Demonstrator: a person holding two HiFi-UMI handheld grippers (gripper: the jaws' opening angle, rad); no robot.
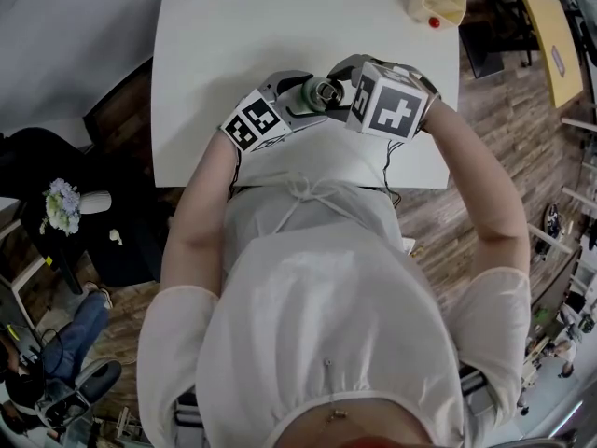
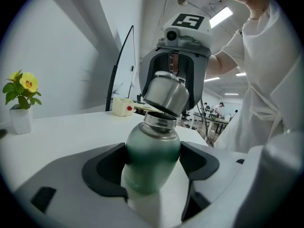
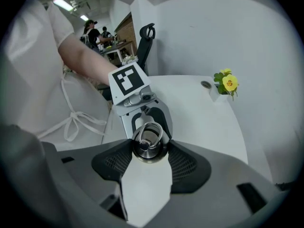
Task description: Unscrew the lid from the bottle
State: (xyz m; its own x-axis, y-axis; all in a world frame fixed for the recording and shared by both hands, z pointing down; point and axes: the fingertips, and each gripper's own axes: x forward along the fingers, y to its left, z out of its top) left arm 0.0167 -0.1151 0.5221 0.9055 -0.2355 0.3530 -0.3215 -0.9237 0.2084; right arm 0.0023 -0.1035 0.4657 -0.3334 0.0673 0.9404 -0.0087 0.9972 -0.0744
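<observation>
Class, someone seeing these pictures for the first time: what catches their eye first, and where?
The green bottle clamped in the left hand-held gripper above the white table. The right hand-held gripper grips its steel lid, tilted over the bottle's neck. A yellow flower stands in a white pot toward the table's far edge.

- bottle [image 2: 151, 163]: matte green body, bare silver neck
- lid [image 2: 166, 95]: shiny silver steel
- table [image 1: 280, 45]: plain white
- marker cube [image 1: 394, 108]: black-and-white squares
- flower [image 2: 28, 82]: yellow
- box [image 2: 122, 106]: cream-ish I think, red dot
</observation>
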